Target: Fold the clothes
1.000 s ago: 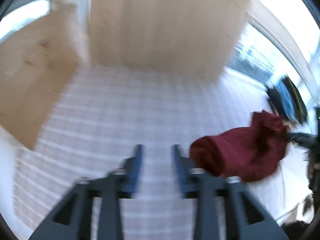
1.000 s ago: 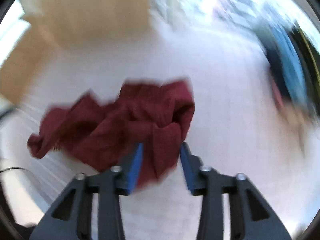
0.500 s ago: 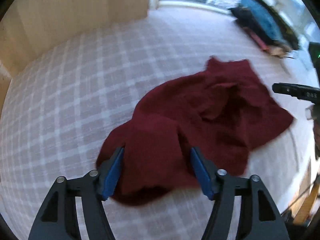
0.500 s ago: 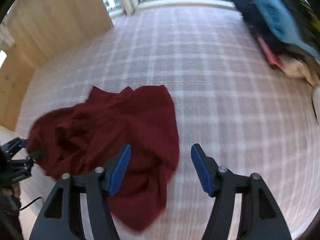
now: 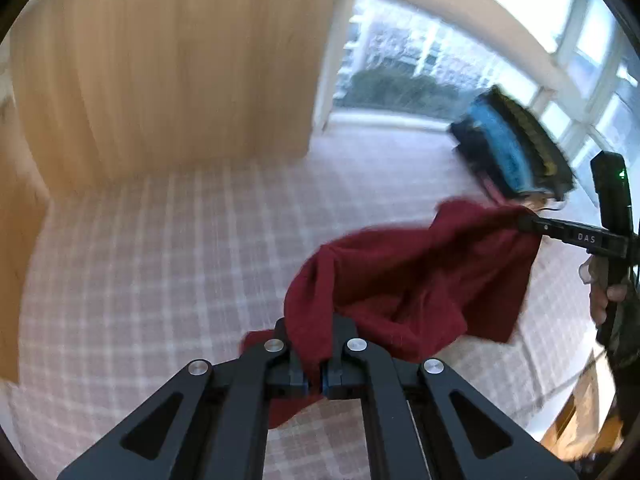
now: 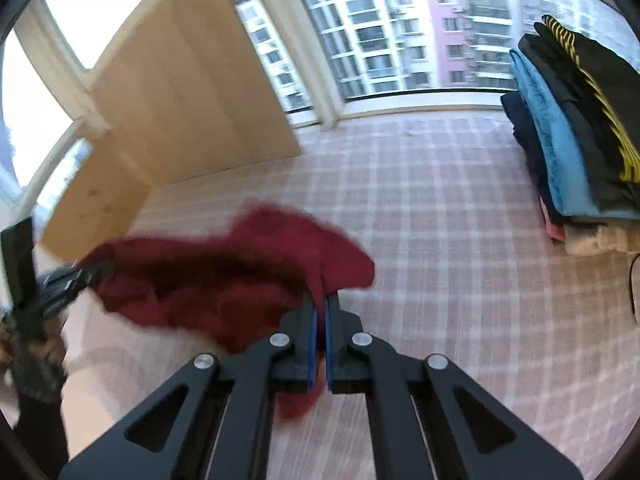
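Observation:
A dark red garment (image 5: pixel 408 280) hangs bunched between my two grippers above the plaid bed cover (image 5: pixel 160 264). My left gripper (image 5: pixel 314 364) is shut on one end of it, cloth pinched between the blue pads. In the left wrist view the right gripper (image 5: pixel 524 222) grips the far corner at the right. In the right wrist view my right gripper (image 6: pixel 319 336) is shut on the red garment (image 6: pixel 224 276), and the left gripper (image 6: pixel 86 274) holds the opposite end at the left. The cloth sags in the middle.
A stack of folded clothes (image 6: pixel 576 128), black, blue and pink, sits at the right of the bed cover (image 6: pixel 440 240) by the window. Wooden panels (image 5: pixel 168 64) stand at the back and left. A person's hand (image 5: pixel 608 292) holds the right gripper.
Both grippers were open over the garment lying on the bed; they have closed on its two ends and lifted it off the cover.

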